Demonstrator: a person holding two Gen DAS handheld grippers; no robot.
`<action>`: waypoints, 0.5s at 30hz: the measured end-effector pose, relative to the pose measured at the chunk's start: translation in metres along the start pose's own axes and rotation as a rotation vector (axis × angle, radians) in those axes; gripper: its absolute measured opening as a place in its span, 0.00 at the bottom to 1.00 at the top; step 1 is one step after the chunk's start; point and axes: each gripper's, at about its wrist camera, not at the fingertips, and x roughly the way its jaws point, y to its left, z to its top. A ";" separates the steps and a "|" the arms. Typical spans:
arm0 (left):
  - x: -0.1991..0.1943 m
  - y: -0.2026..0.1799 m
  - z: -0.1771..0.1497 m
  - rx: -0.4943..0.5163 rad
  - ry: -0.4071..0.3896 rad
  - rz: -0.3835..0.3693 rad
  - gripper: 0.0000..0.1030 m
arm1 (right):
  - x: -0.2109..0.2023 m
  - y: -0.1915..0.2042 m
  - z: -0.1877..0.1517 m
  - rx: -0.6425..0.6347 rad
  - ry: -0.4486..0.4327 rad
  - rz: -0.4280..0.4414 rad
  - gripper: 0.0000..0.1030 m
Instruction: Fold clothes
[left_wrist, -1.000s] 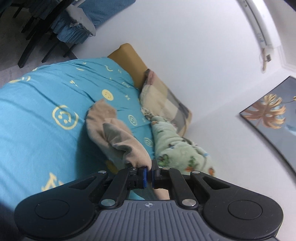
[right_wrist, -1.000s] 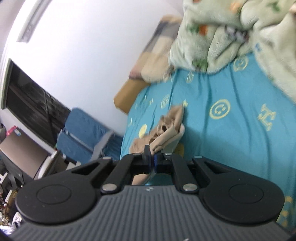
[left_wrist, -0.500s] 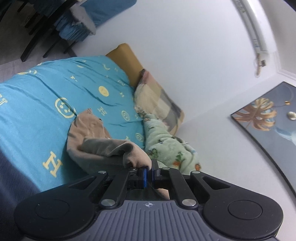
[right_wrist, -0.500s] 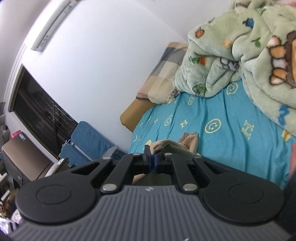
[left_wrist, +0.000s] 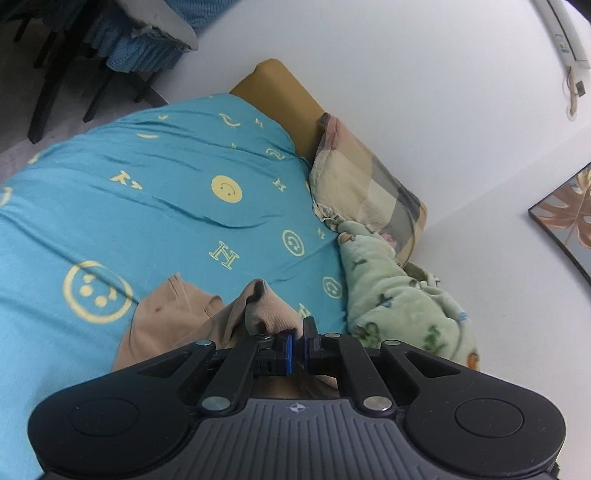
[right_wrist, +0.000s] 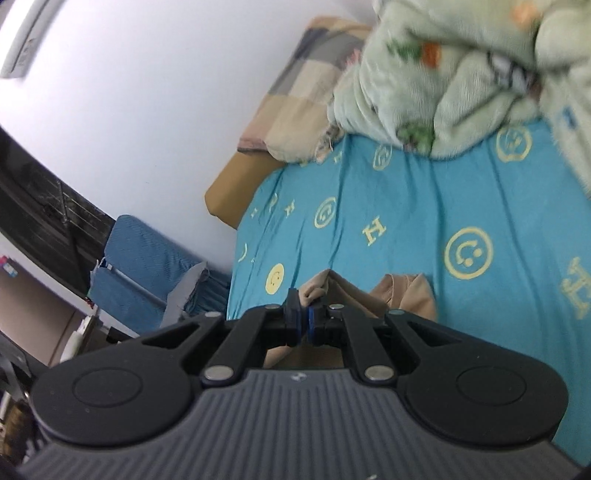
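A tan ribbed garment lies bunched on the teal bed sheet just ahead of both grippers. My left gripper is shut on a bunched fold of this garment, which rises over its left finger. In the right wrist view the same tan garment spreads behind the fingers, and my right gripper is shut on another edge of it. Most of the cloth under the gripper bodies is hidden.
A green fleece blanket with cartoon prints is heaped at the wall side, also as the blanket. A patchwork pillow leans on the mustard headboard. Blue-covered chairs stand beside the bed.
Both grippers have swung across the bed with the tan garment still pinched. The garment now lies lower and closer under the fingers, with more open sheet ahead.
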 end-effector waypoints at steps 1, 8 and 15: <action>0.010 0.005 -0.001 0.030 -0.005 -0.001 0.05 | 0.010 -0.009 0.000 0.000 0.016 0.009 0.07; 0.062 0.030 0.003 0.089 0.034 0.007 0.06 | 0.057 -0.046 0.003 0.035 0.117 0.027 0.08; 0.065 0.032 0.003 0.181 0.053 0.016 0.38 | 0.063 -0.037 0.000 -0.039 0.138 0.060 0.29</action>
